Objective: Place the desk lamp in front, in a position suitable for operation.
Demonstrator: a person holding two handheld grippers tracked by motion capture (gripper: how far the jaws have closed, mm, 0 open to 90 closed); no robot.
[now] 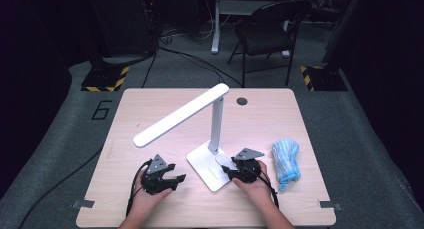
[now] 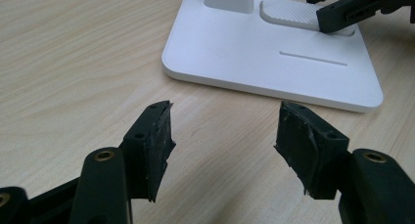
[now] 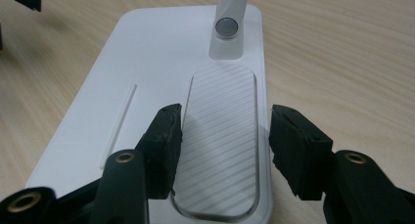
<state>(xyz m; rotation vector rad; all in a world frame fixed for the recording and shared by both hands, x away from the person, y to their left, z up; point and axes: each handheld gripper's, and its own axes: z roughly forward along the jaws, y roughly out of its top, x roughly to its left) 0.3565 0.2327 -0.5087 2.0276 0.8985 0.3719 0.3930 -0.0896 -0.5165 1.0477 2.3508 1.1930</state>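
Note:
A white desk lamp stands mid-table, its flat base (image 1: 214, 168) near the front and its long head (image 1: 180, 116) slanting up to the left. My left gripper (image 1: 177, 181) rests on the table left of the base. Its jaws stand open over bare wood (image 2: 227, 121), and the base (image 2: 264, 62) lies just ahead. My right gripper (image 1: 226, 173) sits at the base's right side, open (image 3: 226, 121). Its jaws straddle a ribbed oval panel (image 3: 220, 101) set in the base, below the lamp post (image 3: 227, 26). One right gripper fingertip (image 2: 342, 13) touches that panel.
A rolled blue striped cloth (image 1: 286, 161) lies on the table right of my right hand. The wooden tabletop (image 1: 150, 104) has a round cable hole (image 1: 242, 101) at the back. Beyond the table stand a dark chair (image 1: 267, 29) and a white stand leg (image 1: 216, 19).

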